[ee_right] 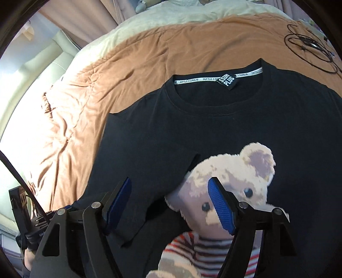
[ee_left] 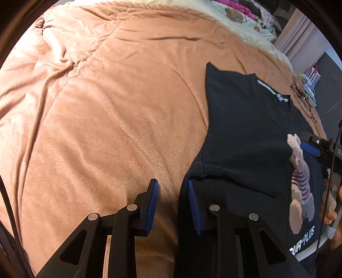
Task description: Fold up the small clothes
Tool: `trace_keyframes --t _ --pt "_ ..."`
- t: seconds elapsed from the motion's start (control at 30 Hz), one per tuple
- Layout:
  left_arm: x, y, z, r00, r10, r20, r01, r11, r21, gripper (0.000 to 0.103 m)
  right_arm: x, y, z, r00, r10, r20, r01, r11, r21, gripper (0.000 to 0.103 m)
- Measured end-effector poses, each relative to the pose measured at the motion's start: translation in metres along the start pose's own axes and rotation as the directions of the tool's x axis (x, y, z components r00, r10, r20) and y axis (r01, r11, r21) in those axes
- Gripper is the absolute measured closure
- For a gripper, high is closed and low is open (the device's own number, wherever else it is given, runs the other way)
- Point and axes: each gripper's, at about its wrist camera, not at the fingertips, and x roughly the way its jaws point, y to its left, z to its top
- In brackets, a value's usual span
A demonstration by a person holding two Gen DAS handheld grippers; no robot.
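Observation:
A black T-shirt (ee_right: pixel 213 128) with a teddy bear print (ee_right: pixel 239 181) lies front up on a brownish-pink blanket (ee_left: pixel 106 107). One sleeve (ee_right: pixel 154 171) is folded inward over the chest. My right gripper (ee_right: pixel 171 181) hovers open above that sleeve and the bear's head, and its pads touch nothing. One of its blue pads (ee_left: pixel 310 148) shows at the right edge of the left wrist view. My left gripper (ee_left: pixel 172 184) stands at the shirt's side edge (ee_left: pixel 192 171). Its jaws are narrowly apart, with blanket and the fabric's rim in the gap but not pinched.
A coiled black cable (ee_right: pixel 310 49) lies on the blanket beyond the shirt's far shoulder. Cream bedding (ee_right: pixel 171 12) covers the head of the bed. A striped bag (ee_left: pixel 313 74) stands on the floor past the bed's edge. A hand (ee_left: pixel 329 209) holds the right gripper.

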Motion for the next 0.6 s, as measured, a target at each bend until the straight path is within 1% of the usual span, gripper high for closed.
trace_keyframes --t 0.1,0.13,0.2,0.3,0.37,0.4,0.43,0.47,0.5,0.53,0.6 --pt "-0.011 0.000 0.000 1.000 0.000 0.024 0.000 1.000 0.001 0.072 -0.002 0.000 -0.017 0.995 0.095 -0.038 -0.094 0.995 0.025 0.031" --pt "-0.013 0.000 0.000 1.000 0.000 0.025 0.000 1.000 0.002 0.072 0.000 0.004 -0.025 0.990 0.128 -0.064 -0.126 0.991 0.034 0.037" --pt "-0.014 0.000 -0.001 1.000 0.000 0.021 0.000 1.000 0.004 0.072 0.004 0.009 -0.038 0.979 0.174 -0.105 -0.169 0.984 0.055 0.045" --pt "-0.019 0.001 -0.006 1.000 -0.003 0.024 0.003 1.000 0.004 0.072 0.012 0.014 -0.050 0.963 0.220 -0.154 -0.210 0.974 0.082 0.048" --pt "-0.022 0.002 -0.011 1.000 -0.005 0.026 0.005 1.000 0.004 0.072 0.021 0.021 -0.056 0.957 0.226 -0.181 -0.213 0.973 0.090 0.049" --pt "-0.023 0.001 -0.012 1.000 -0.004 0.026 0.004 1.000 0.004 0.072 0.025 0.026 -0.060 0.955 0.223 -0.195 -0.209 0.974 0.088 0.054" --pt "-0.025 0.002 -0.014 1.000 -0.004 0.025 0.004 1.000 0.002 0.072 0.029 0.028 -0.060 0.954 0.219 -0.204 -0.205 0.975 0.088 0.060" --pt "-0.027 0.003 -0.016 1.000 -0.003 0.024 0.003 1.000 -0.002 0.072 0.034 0.031 -0.061 0.953 0.217 -0.213 -0.200 0.975 0.096 0.063" --pt "-0.030 0.005 -0.019 1.000 -0.003 0.025 0.003 1.000 -0.008 0.072 0.040 0.034 -0.061 0.950 0.219 -0.221 -0.199 0.974 0.109 0.069" --pt "-0.031 0.005 -0.020 1.000 -0.002 0.026 0.002 1.000 -0.012 0.072 0.046 0.035 -0.057 0.949 0.217 -0.229 -0.192 0.974 0.124 0.081" --pt "-0.038 0.008 -0.025 1.000 -0.004 0.028 0.005 1.000 -0.023 0.072 0.057 0.035 -0.049 0.954 0.185 -0.235 -0.158 0.979 0.132 0.097"
